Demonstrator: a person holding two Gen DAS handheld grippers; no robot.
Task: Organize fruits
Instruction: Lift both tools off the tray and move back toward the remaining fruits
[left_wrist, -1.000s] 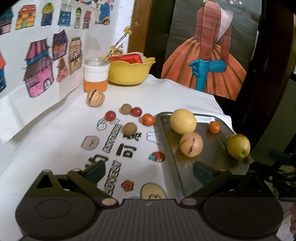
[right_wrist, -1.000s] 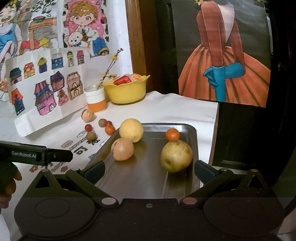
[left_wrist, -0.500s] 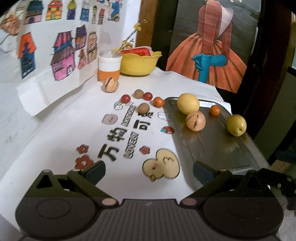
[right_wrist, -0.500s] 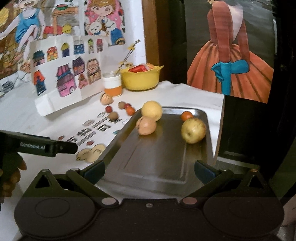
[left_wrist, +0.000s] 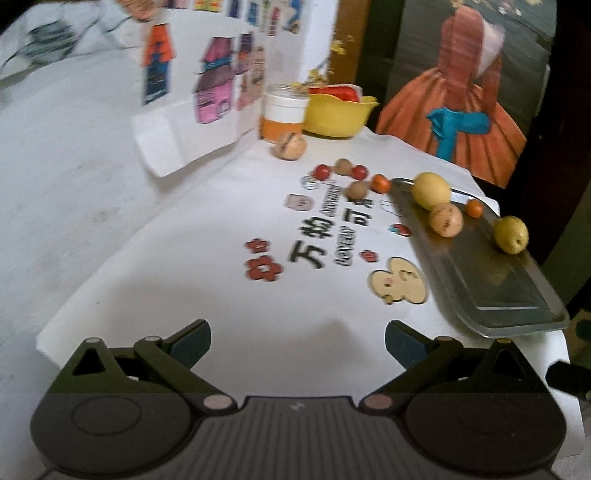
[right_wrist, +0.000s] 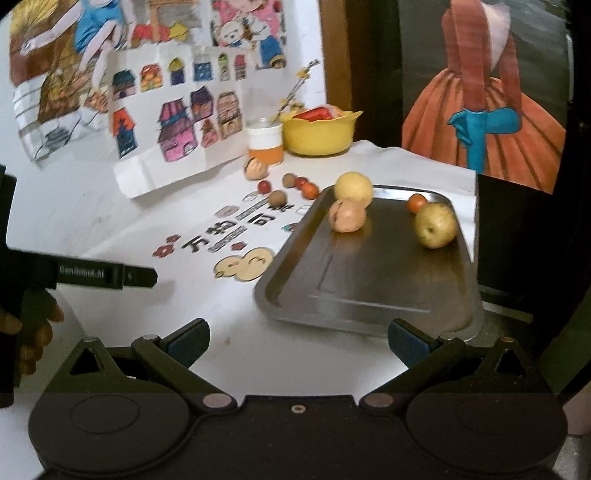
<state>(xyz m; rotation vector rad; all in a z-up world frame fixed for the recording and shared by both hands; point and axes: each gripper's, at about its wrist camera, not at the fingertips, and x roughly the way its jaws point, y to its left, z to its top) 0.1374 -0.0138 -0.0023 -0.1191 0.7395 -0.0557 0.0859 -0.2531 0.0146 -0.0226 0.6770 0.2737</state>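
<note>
While both the left gripper (left_wrist: 297, 341) and right gripper (right_wrist: 297, 341) gape empty, four fruits sit at twelve o'clock on the steel tray (right_wrist: 369, 291); only the right view shows a hand (right_wrist: 35, 328).

I am reading "GenRobot.AI" in pale letters along the black bar of the left gripper (right_wrist: 107, 275), seen from the right wrist camera; a small mark sits beside it, too small to make out.

I am seeing large black Chinese characters printed on the white table cover (left_wrist: 207, 280): "万物" (left_wrist: 312, 242) in the left wrist view, with "可" (left_wrist: 360, 208) further along the same print. Between these rows I am noting a line of smaller Latin capitals (left_wrist: 345, 245), too blurred to read.

I am finding no legible text on the house drawings or on the orange-and-white jar.
</note>
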